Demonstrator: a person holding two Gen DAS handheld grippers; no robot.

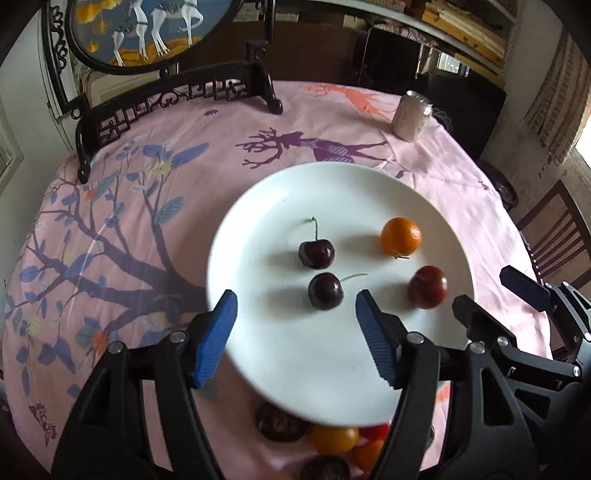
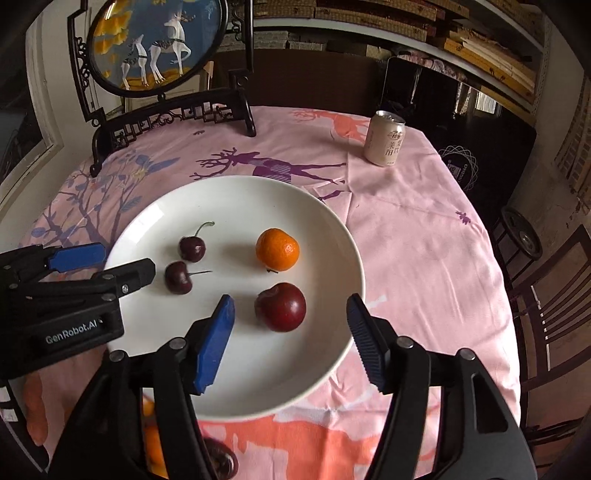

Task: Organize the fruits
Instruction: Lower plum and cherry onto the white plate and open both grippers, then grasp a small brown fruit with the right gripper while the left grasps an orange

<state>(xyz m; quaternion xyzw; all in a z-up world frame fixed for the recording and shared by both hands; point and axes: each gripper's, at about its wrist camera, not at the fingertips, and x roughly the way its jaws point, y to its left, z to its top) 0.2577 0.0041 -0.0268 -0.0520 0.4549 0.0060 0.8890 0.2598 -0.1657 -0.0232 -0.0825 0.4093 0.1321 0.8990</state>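
A white plate (image 1: 280, 369) (image 2: 258, 199) holds two dark cherries (image 1: 317, 253) (image 1: 325, 290), a small orange (image 1: 400, 236) (image 2: 277, 248) and a dark red plum (image 1: 427, 287) (image 2: 280, 307). My left gripper (image 1: 295, 306) is open and empty, hovering just in front of the near cherry (image 2: 178, 277). My right gripper (image 2: 290, 306) is open and empty, with the plum between its fingers' line, a little ahead. Each gripper shows in the other's view, the left (image 2: 99, 264) and the right (image 1: 495, 291).
Loose fruits lie at the table's near edge: a yellow-orange one (image 1: 332, 438), a dark one (image 1: 279, 424) (image 2: 219, 461) and red ones (image 1: 373, 432). A drink can (image 1: 410, 116) (image 2: 385, 138) stands far right. A framed deer screen (image 1: 155, 33) (image 2: 155, 48) stands at the back. A chair (image 2: 546, 306) is to the right.
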